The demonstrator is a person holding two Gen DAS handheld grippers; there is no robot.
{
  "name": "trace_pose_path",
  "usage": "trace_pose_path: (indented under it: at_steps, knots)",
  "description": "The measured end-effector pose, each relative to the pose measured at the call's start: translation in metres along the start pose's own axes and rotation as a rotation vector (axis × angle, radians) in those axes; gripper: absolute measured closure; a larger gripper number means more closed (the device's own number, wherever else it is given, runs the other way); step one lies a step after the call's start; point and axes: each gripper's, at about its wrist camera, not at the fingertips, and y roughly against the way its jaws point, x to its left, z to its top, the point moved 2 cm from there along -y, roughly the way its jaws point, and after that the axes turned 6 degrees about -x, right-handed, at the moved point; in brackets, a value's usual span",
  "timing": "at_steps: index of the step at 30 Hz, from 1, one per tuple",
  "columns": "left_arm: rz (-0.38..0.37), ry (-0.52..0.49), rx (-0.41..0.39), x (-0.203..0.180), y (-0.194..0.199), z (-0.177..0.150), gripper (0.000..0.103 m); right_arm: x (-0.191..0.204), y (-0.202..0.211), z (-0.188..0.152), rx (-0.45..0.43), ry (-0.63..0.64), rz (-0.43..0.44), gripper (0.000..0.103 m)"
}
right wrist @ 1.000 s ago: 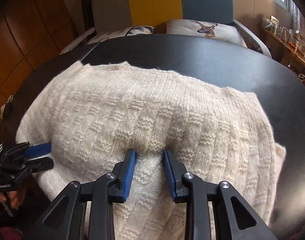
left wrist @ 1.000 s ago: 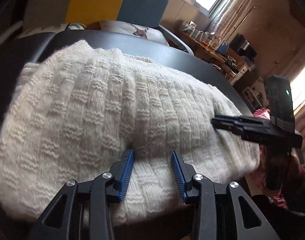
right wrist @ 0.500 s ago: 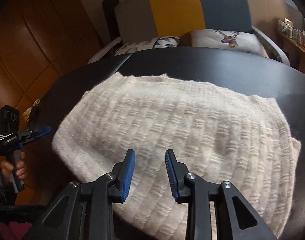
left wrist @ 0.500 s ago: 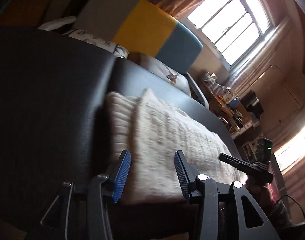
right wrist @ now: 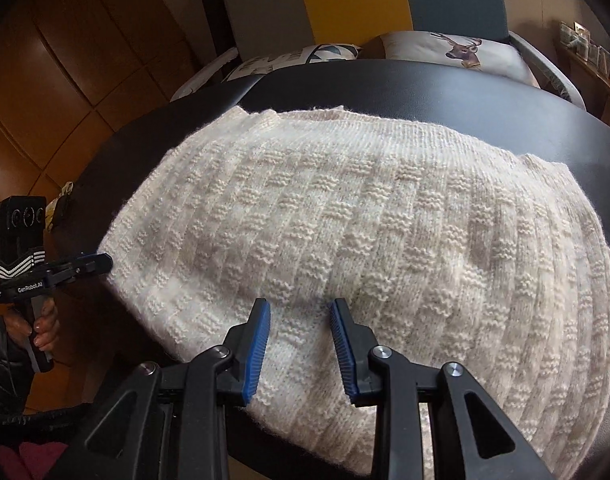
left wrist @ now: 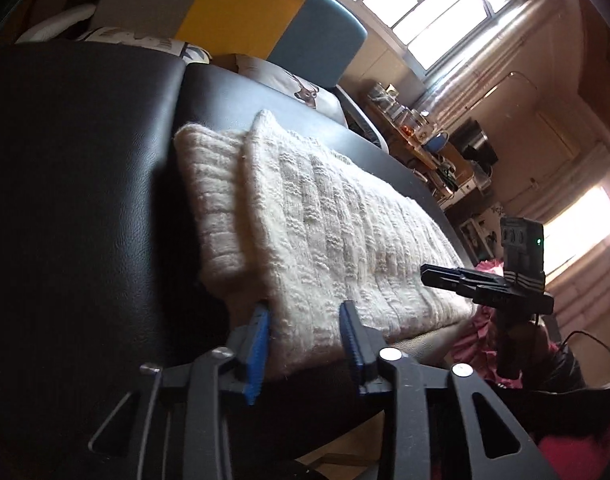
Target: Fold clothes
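We see cream basket-weave knit sweater [right wrist: 345, 216] | black leather-look desk [left wrist: 85, 160] | grey-yellow-teal striped sofa [right wrist: 345, 0] | white deer-print cushion [right wrist: 457, 52] | blue gripper pads [right wrist: 259, 350]

One sweater [right wrist: 345, 216], two tools [left wrist: 305, 344] [right wrist: 299, 344], two cushions [right wrist: 457, 54] [right wrist: 289, 60].

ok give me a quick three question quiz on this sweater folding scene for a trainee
1. True or false: the cream knit sweater lies on a black padded surface.
2. Multiple choice: the cushion behind the surface shows a) a deer b) a cat c) a flower.
3. Fill in: the pads on the right gripper are ____ in colour.

Key: 1 true; 2 a; 3 blue. Note that the left gripper is closing with the sweater's near edge between its pads.
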Motion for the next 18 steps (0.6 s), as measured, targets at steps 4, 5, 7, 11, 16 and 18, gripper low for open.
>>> trace_pose_path:
  at_steps: [4, 5, 7, 11, 16, 18]
  knots:
    - [0.031, -0.015, 0.047, -0.002, -0.008, -0.006, 0.097, -0.006, 0.000, -0.001, 0.011, 0.015, -0.046, 0.072]
    - [0.031, -0.009, 0.049, -0.001, -0.004, -0.010, 0.098, -0.010, -0.003, -0.004, 0.033, 0.019, -0.067, 0.072]
    - [0.033, 0.005, 0.053, 0.001, 0.004, -0.019, 0.098, -0.018, -0.007, -0.008, 0.026, -0.002, -0.055, 0.072]
    - [0.031, 0.117, 0.065, 0.021, 0.010, -0.045, 0.098, -0.022, -0.008, -0.009, 0.007, -0.006, -0.043, 0.072]
    - [-0.022, 0.216, 0.051, 0.024, 0.020, -0.042, 0.092, -0.027, -0.006, -0.012, -0.017, -0.031, -0.013, 0.072]
    - [-0.021, 0.241, -0.017, 0.028, 0.035, -0.027, 0.087, -0.031, -0.005, -0.013, -0.031, -0.064, 0.006, 0.072]
